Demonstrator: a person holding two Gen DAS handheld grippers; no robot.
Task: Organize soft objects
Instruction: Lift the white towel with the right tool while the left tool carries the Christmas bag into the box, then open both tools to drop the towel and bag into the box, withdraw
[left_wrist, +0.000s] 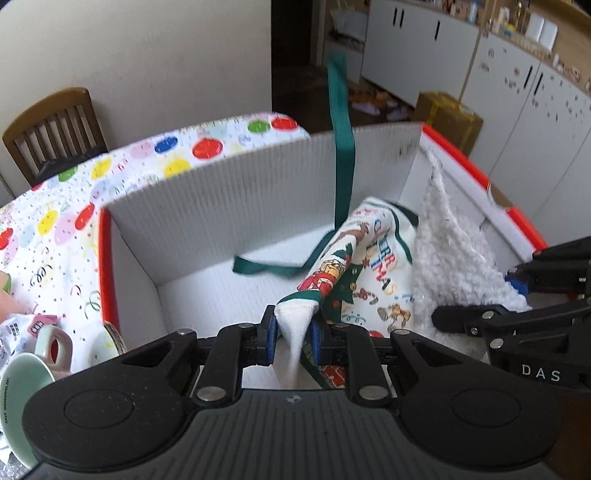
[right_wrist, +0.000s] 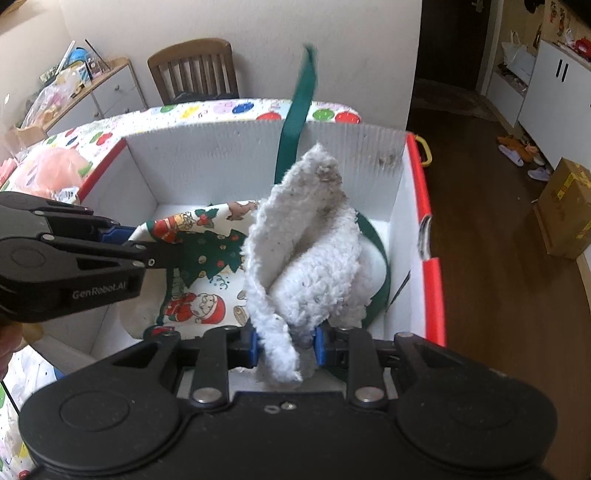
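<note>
Left wrist view: at bottom centre, the left tongs (left_wrist: 292, 334) pinch a white corner of a Christmas-print cloth (left_wrist: 364, 266), which drapes inside the white corrugated box (left_wrist: 221, 206) filling mid-frame. A green strap (left_wrist: 341, 140) stands above the box's far wall, blurred at its tip, while another length lies curled on the box floor. A white fleecy cloth (left_wrist: 454, 251) sits just right of the print, and the right tongs (left_wrist: 517, 291) enter from the right edge. The grip takes only a small corner, so a tug could likely slip it free. A mint cup (left_wrist: 26, 384) at lower left lies tilted on the balloon-patterned worktop (left_wrist: 55, 229), near enough to the tongs that a sideways swing may knock it.

Right wrist view: at bottom centre, the right tongs (right_wrist: 284, 347) pinch the fleecy cloth's (right_wrist: 306, 258) lower edge, its folds rising mid-frame inside the box (right_wrist: 184, 162). The left tongs (right_wrist: 133, 240) reach in from the left onto the printed cloth (right_wrist: 199, 266). The strap (right_wrist: 295, 122) loops behind the fleece; pulling either cloth could snag it and drag the other out, or shift the light box on the worktop (right_wrist: 221, 109).
</note>
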